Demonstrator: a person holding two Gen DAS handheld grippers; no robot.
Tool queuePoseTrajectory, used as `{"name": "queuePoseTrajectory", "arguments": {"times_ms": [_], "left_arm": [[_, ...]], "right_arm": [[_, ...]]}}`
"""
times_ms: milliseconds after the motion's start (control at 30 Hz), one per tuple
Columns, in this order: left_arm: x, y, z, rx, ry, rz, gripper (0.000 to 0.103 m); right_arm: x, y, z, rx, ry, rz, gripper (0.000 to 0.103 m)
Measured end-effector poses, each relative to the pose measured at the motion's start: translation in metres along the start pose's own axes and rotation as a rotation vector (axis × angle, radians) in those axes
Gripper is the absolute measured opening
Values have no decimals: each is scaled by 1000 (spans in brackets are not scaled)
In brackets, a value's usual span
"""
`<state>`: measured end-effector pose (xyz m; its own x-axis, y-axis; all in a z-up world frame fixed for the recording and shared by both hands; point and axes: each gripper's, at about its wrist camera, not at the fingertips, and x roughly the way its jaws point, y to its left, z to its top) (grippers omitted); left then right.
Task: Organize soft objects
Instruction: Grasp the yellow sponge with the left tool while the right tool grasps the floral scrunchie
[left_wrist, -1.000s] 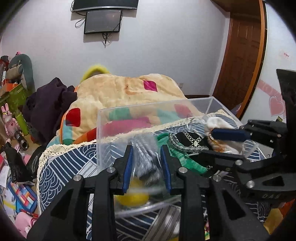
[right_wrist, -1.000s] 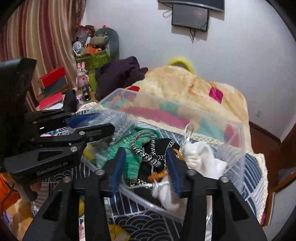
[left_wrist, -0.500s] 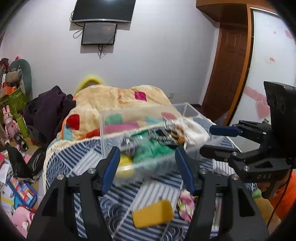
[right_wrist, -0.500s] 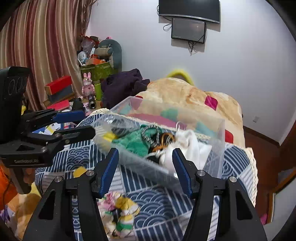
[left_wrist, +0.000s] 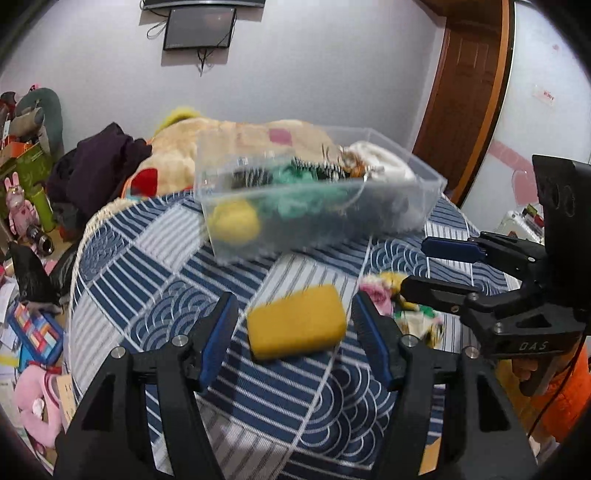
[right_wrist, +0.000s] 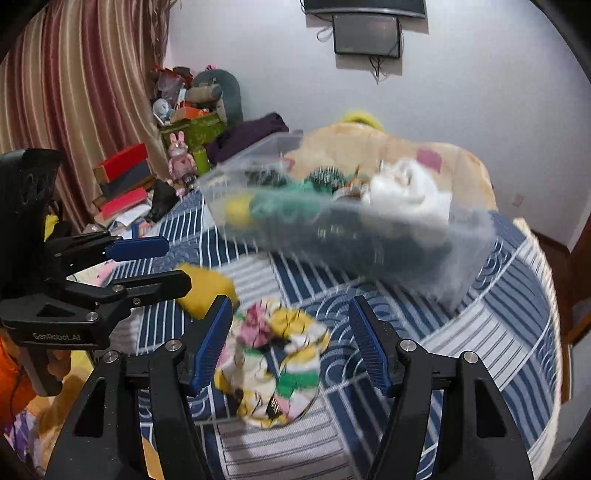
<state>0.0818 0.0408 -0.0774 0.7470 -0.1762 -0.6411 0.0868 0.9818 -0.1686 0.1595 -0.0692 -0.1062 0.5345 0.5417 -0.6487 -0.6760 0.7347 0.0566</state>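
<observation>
A clear plastic box stands on the blue patterned bedspread, holding a yellow ball, green, black and white soft things. A yellow sponge lies in front of it, between the open jaws of my left gripper. A floral cloth lies between the open jaws of my right gripper. Both grippers are empty and hover just above the bed. Each gripper shows in the other's view, the left and the right.
The bedspread covers the near bed; a beige patchwork blanket and dark clothes lie behind the box. Toys, books and boxes crowd the floor at the left. A wooden door is at the right.
Both grippers have pulled back from the box and opened wide. The sponge and the floral cloth have come into view between their jaws.
</observation>
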Motion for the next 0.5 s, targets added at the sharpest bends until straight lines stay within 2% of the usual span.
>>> {"name": "queuePoseTrajectory", "arguments": {"times_ms": [200,300,333,367,400,467,500], "left_arm": [[10,-5,-17,9,27,0,64],[11,-10,-22,32,11,16,64],[12,-11,-22,35,7,22,64],[13,-11,-23,34,4,26,64],[14,-10,-23,32,2,30,64],[18,-10,-22,18,3,34,64],[19,-9,-22,10,2,33,64]], "right_arm": [[15,7,-18,-16,75,12,62],[17,14,-22,-64,65,-23,62],[16,15,-21,-74,63,-24,59],[16,16,-22,-77,59,-17,51],[16,16,-23,-79,62,-7,46],[14,15,-25,-73,49,-3,27],[12,14,-27,-64,45,8,24]]}}
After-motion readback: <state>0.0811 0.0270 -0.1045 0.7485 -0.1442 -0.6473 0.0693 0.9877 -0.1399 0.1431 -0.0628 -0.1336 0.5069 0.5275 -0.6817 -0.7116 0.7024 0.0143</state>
